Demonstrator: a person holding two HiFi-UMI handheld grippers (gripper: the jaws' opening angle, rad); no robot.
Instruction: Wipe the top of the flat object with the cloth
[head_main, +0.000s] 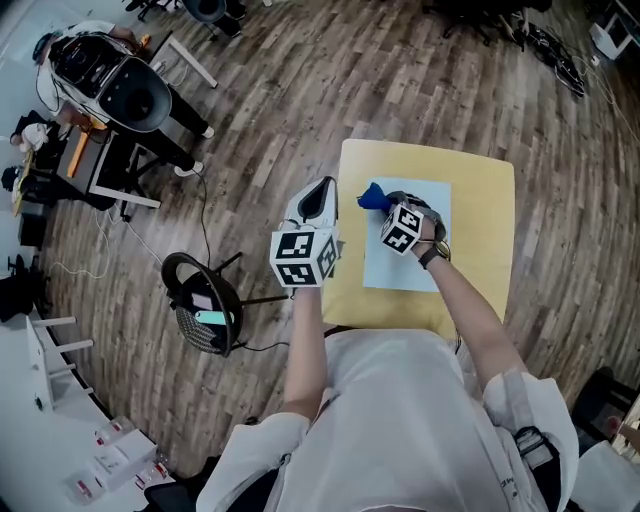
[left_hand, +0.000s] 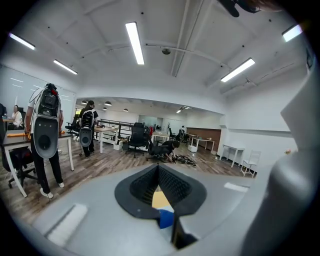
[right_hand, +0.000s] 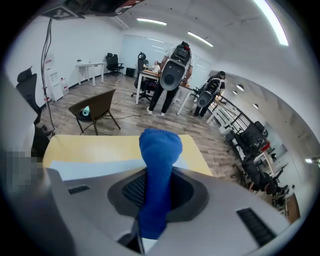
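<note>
A pale blue flat sheet (head_main: 405, 268) lies on a square yellow table (head_main: 482, 200). My right gripper (head_main: 388, 204) hovers over the sheet's far left corner, shut on a blue cloth (head_main: 371, 197). In the right gripper view the cloth (right_hand: 159, 150) sticks up out of the jaws, with the sheet (right_hand: 87, 167) and the table (right_hand: 100, 144) behind it. My left gripper (head_main: 320, 196) hangs off the table's left edge, jaws together and holding nothing. Through its narrow gap in the left gripper view (left_hand: 159, 187) only a sliver of yellow and blue shows.
A black mesh chair (head_main: 205, 300) stands on the wood floor left of the table. A person carrying black gear (head_main: 125, 88) is at the far left by a desk. White furniture (head_main: 60, 390) sits at the lower left. More desks and chairs (left_hand: 137, 140) fill the room.
</note>
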